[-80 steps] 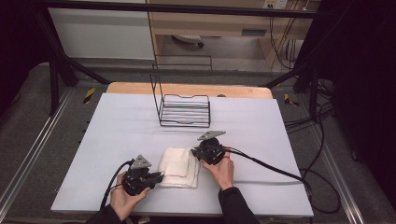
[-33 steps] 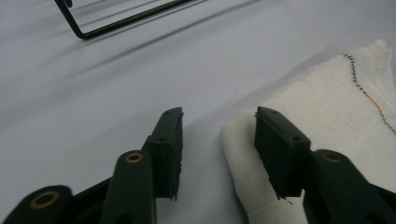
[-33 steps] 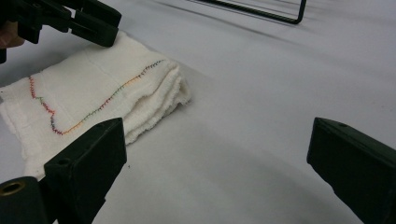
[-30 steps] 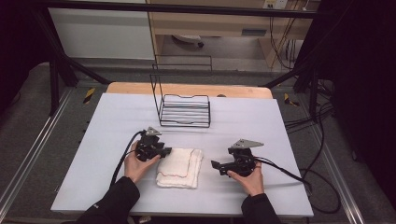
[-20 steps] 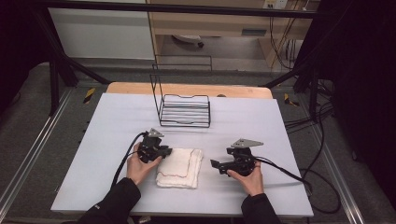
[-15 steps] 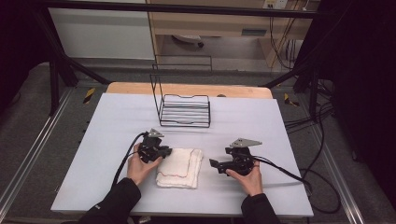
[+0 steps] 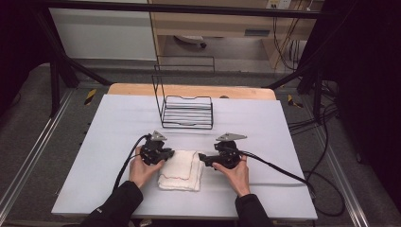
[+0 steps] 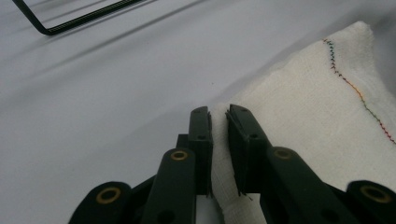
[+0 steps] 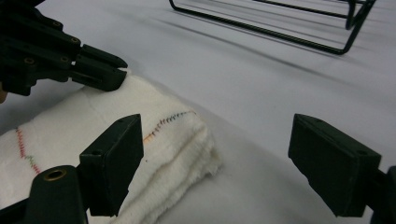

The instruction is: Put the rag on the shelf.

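Now my left gripper [image 8: 218,122] pinches the near corner of the folded towel [image 7: 182,169] lying mid-table, anchoring it, while my right gripper [image 9: 215,161] stays spread at its opposite edge, ready to bite.

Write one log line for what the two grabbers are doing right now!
left gripper: shut on folded cloth corner | right gripper: open, at cloth's other side | wire rack: empty, behind
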`<action>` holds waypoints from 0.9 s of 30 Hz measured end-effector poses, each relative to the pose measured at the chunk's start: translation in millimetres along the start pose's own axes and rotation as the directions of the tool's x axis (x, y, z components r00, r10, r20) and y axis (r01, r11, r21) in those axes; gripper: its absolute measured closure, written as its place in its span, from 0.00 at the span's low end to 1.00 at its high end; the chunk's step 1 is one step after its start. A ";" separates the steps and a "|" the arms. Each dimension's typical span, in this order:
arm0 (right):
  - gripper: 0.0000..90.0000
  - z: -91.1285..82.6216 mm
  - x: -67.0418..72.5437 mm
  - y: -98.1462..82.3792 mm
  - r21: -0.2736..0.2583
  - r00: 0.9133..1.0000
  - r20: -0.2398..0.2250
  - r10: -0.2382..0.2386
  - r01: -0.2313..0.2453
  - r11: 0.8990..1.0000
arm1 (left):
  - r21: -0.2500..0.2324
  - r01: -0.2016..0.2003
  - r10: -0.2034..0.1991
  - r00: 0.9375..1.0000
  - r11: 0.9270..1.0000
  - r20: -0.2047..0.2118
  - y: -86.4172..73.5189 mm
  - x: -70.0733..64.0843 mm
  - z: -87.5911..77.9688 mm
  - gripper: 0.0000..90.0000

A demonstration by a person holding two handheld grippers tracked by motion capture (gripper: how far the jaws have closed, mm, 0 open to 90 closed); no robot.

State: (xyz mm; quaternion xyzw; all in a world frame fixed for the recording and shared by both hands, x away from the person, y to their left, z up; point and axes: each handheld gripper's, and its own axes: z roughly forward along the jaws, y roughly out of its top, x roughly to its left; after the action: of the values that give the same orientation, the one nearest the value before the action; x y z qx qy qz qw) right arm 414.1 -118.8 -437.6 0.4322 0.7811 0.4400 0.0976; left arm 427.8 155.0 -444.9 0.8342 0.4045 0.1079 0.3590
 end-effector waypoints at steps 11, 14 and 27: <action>0.38 25.7 7.1 3.1 0.030 1.000 0.027 0.004 -0.005 1.000 | -0.002 -0.017 0.017 1.000 1.000 -0.001 -0.6 -0.1 -0.1 0.88; 0.48 28.5 8.6 1.3 0.056 0.999 0.039 -0.004 0.002 0.998 | -0.003 -0.016 0.016 1.000 1.000 0.002 -0.6 0.2 -0.1 0.88; 0.78 26.0 13.5 -2.9 0.113 0.998 0.011 0.063 -0.064 0.991 | -0.007 0.011 -0.011 1.000 1.000 0.016 -1.2 2.9 -0.6 0.88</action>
State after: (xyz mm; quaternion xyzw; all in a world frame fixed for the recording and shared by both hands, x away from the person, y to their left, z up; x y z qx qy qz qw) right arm 418.0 -93.6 -452.2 0.4633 0.7903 0.3963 0.0616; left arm 428.7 158.0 -445.6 0.8314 0.4057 0.1006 0.3661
